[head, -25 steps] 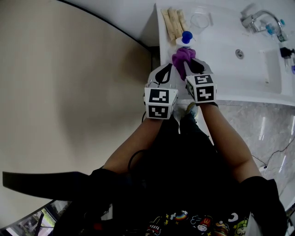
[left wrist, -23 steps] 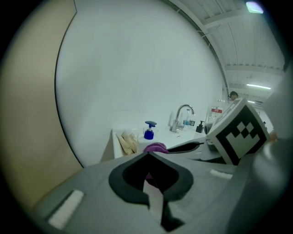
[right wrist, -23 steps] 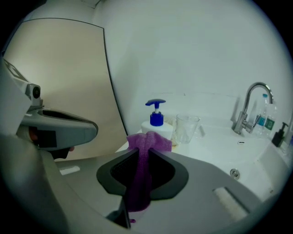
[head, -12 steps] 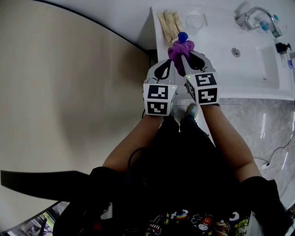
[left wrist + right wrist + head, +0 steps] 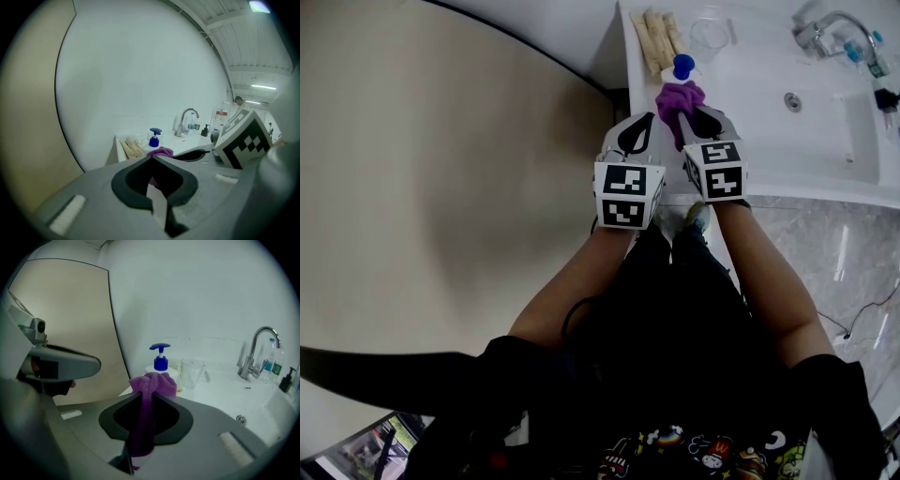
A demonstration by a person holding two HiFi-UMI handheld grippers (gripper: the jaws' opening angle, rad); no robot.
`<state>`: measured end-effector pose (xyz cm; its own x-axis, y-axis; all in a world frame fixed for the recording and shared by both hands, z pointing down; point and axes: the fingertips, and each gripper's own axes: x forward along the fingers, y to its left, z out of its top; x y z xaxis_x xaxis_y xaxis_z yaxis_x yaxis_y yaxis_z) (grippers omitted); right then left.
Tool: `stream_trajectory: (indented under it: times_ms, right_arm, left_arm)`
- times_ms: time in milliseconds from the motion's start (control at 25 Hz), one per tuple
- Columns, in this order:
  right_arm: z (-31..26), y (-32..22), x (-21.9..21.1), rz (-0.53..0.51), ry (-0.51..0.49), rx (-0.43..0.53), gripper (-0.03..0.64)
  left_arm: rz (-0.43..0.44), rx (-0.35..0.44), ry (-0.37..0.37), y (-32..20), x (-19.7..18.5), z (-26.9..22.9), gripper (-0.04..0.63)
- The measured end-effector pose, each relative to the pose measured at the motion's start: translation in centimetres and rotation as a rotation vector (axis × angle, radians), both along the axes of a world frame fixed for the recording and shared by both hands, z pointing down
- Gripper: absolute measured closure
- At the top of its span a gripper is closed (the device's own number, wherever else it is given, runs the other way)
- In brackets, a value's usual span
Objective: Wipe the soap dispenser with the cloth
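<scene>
I am clamping the purple cloth (image 5: 151, 383) in the right gripper (image 5: 149, 394), just short of the soap dispenser (image 5: 161, 360) at the sink (image 5: 811, 192) corner. The left gripper (image 5: 152, 158) is sitting closed and empty. Contact is unconfirmed, so I am judging the wiping largely outstanding.

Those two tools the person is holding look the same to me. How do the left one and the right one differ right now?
The right tool is clamped on a purple cloth; the left tool is shut with nothing in it. The right tool's cloth sits close in front of the soap dispenser; the left tool is off to one side of it. Both sit side by side, pointing down toward the sink counter.
</scene>
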<state>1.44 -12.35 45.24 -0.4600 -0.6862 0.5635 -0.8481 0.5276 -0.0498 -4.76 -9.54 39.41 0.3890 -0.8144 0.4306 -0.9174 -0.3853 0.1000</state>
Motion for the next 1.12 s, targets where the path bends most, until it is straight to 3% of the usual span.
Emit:
stream_trajectory:
  times_ms: [640, 1120]
  right_arm:
    - [6.7, 0.3, 0.0, -0.054, 0.061, -0.117, 0.529]
    - [-0.9, -0.8, 1.7, -0.031, 0.004, 0.025, 0.529]
  left_arm:
    - [-0.023, -0.051, 0.012, 0.3, 0.5, 2.6, 0.595]
    - [0.033, -0.012, 0.033, -1.3, 3.4, 0.5, 0.595]
